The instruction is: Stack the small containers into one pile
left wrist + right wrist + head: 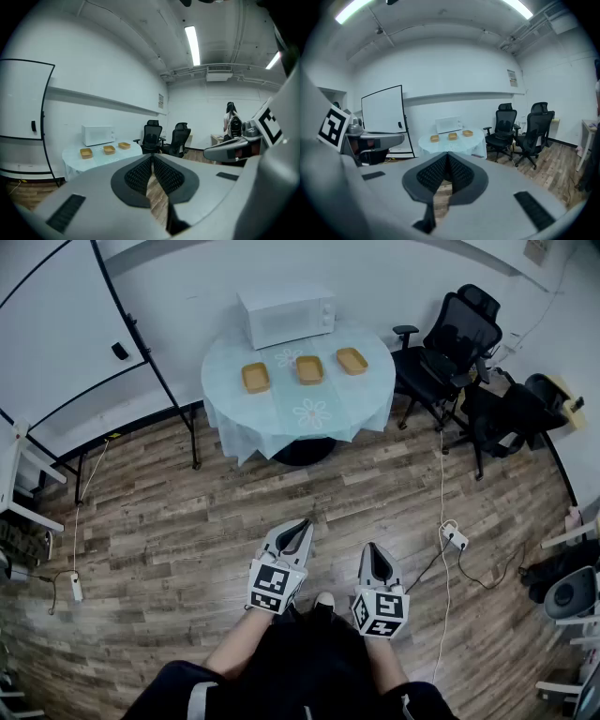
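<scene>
- As I judge it, the step in hand is the approach. I stand well back from the table (281,420), and none of the stacking is done yet.
- The left claw (152,159) is closed, its pads meeting at the tip with nothing between them. The right claw (447,155) is closed and empty too. I hold both low in front of me, over the wood floor (187,521).
- The containers sit in a row across the middle of the table, apart from one another: the left container (255,377), the middle container (309,369) and the right container (352,360). Each is a shallow yellow tray, lying in front of the microwave (286,315) at the table's far edge.
- To do this well, I would:
  - walk up square to the near edge and open both claws before reaching in;
  - keep the middle container as the base, so each claw only has to bring in the outer one on its own side;
  - grip a side wall, lift clear, and lower each tray level so it nests;
  - steady the base, since these trays look light and may slide on the cloth.
- Count: three containers, one microwave, one round table, two black office chairs (455,334) to the table's right, one whiteboard (56,334) to its left, and two claws.
</scene>
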{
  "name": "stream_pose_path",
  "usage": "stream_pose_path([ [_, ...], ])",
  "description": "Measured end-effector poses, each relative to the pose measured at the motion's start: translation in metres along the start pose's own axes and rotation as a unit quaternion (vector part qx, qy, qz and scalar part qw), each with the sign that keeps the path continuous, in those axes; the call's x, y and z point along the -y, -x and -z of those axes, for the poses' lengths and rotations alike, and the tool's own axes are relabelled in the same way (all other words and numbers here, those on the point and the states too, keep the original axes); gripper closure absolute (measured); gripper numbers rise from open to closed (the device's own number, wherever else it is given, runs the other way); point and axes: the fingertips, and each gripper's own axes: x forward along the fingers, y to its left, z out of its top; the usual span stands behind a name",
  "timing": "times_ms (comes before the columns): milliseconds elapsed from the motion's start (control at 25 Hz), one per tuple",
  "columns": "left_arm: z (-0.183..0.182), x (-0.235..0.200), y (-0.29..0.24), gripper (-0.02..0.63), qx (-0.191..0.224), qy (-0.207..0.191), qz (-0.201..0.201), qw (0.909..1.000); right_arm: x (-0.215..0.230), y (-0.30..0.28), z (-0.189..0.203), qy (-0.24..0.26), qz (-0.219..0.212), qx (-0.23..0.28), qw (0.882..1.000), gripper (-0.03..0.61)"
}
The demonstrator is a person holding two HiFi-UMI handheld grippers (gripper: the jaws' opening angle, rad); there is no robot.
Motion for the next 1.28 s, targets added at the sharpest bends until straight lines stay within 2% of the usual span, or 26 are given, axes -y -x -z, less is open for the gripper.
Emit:
stream_pose_path([
  [200, 0.002, 0.001, -0.008, 0.589, -0.004, 0.006, -0.004, 1.0, 0.01, -0.006, -0.005, -0.013, -0.007, 0.017, 1.0, 0.552],
  [560, 0.0, 0.005, -0.029, 0.589, -0.011, 0.008, -0.03, 0.9995, 0.028, -0.025, -0.005, -0.007, -0.034, 0.005, 0.999, 0.552],
  [1000, 0.003, 0.005, -0.04, 0.589, -0.022, 0.013, -0.088, 0.9957, 0.043, -0.05, 0.0, -0.003, -0.094, -0.013, 0.995, 0.552],
  [1280, 0.005, -0.012, -0.067, 0.589, -0.028, 0.019, -0.091, 0.9952, 0.046, -0.084, -0.005, 0.002, -0.11, -0.02, 0.994, 0.552],
])
